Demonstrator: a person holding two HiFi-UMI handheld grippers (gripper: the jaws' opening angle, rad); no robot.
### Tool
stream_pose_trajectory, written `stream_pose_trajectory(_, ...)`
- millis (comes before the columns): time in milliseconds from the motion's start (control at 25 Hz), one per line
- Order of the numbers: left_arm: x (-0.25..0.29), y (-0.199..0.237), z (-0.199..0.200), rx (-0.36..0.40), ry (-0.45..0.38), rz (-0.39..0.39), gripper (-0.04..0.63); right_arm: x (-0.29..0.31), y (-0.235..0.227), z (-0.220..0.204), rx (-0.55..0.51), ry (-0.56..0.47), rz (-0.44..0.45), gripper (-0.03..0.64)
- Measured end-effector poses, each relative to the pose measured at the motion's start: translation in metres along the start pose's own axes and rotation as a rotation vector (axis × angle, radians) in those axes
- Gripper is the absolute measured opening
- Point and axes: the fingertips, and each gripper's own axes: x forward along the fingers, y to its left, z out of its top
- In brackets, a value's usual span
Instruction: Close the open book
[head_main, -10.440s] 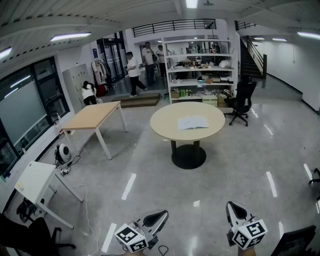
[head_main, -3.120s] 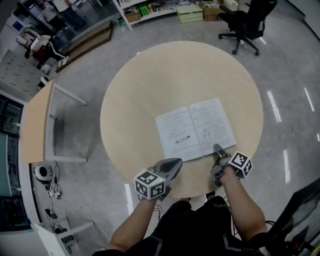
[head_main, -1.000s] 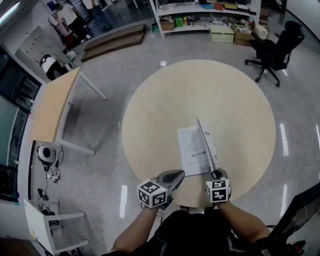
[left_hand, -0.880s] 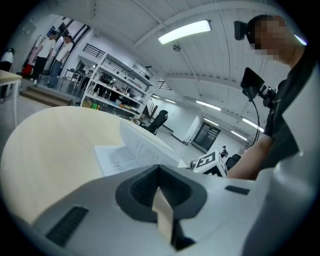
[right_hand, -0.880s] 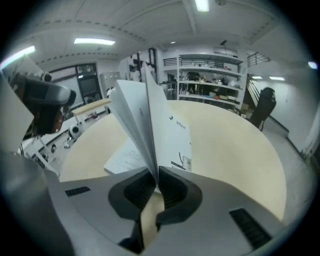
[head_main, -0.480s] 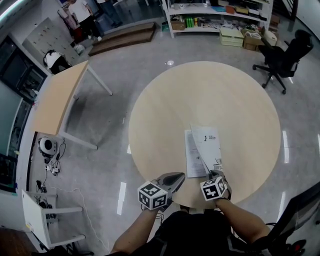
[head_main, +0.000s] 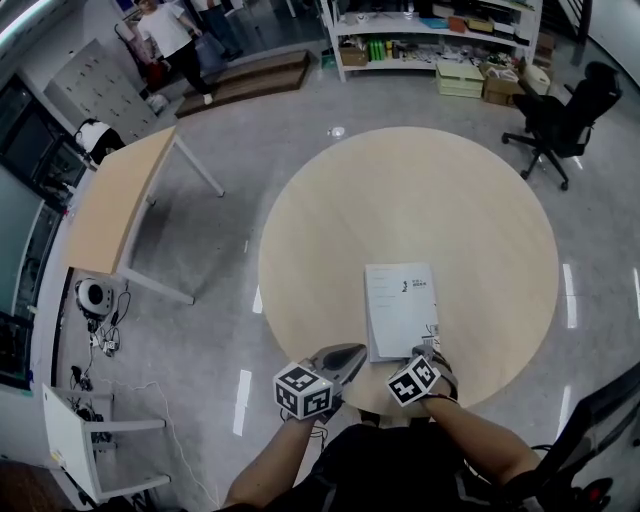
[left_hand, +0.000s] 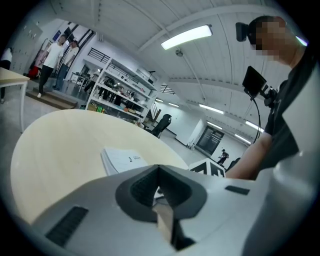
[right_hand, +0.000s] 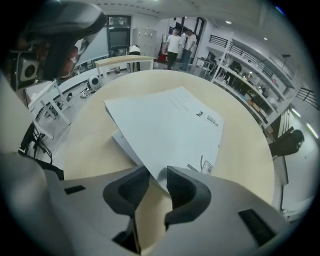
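The white book lies on the round wooden table near its front edge, front cover up and folded over the pages. My right gripper is at the book's near right corner. In the right gripper view its jaws have just been opening; the cover's corner lies between them with a gap on each side, slightly raised off the page block. My left gripper hovers shut at the table's edge, left of the book and off it. The left gripper view shows its jaws meeting, with the book beyond.
A black office chair stands beyond the table at the right. A rectangular wooden table is at the left, a small white one nearer. Shelves and people are at the back.
The book's right half stood upright a second ago, then tipped left, and now lies over the left half. My right gripper came left and down with it and its jaws parted.
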Motion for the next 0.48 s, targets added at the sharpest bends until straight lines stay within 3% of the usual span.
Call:
stream_pose_trajectory(120,0.000,-0.001,0.004,-0.011,-0.008,0.008,-0.002,0.000,0.005,-0.005,-0.092,0.029,0.049,0.104)
stream_pose_trajectory(200,-0.001,-0.003,0.006,-0.012,-0.016,0.009,-0.002,-0.001,0.011,-0.006,-0.110,0.035,0.099,0.193)
stream_pose_trajectory(480,-0.007,-0.004,0.019,0.006,-0.044,0.010,-0.002,-0.036,-0.001,0.017,0.082,-0.141,0.217,0.197)
